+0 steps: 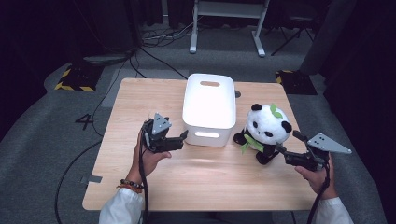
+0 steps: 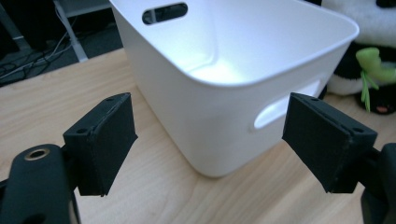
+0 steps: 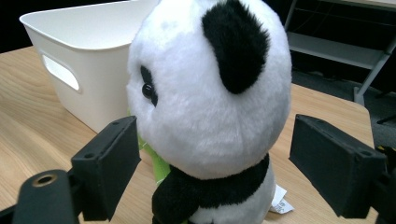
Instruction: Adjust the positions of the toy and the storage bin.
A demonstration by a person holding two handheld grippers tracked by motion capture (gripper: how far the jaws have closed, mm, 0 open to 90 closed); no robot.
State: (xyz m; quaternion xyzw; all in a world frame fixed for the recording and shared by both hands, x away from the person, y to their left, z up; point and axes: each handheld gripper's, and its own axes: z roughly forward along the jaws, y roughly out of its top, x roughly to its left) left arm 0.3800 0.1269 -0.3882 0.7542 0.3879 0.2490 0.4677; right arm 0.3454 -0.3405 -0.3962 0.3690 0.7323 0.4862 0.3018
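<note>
Upright near the table's (image 1: 140,186) right edge sits the plush panda (image 1: 266,128), just beside the white bin (image 1: 209,107), which stands at the middle toward the far edge. Around the panda's body the right gripper (image 1: 292,144) has its jaws wide, pads on either side, not pressing. By the bin's near left corner the left gripper (image 1: 183,137) hovers, jaws wide and empty.

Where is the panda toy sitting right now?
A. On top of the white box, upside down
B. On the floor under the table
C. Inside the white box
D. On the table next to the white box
D. The panda toy sits upright on the wooden table, just beside the white box, with the right gripper open around its body.
</note>
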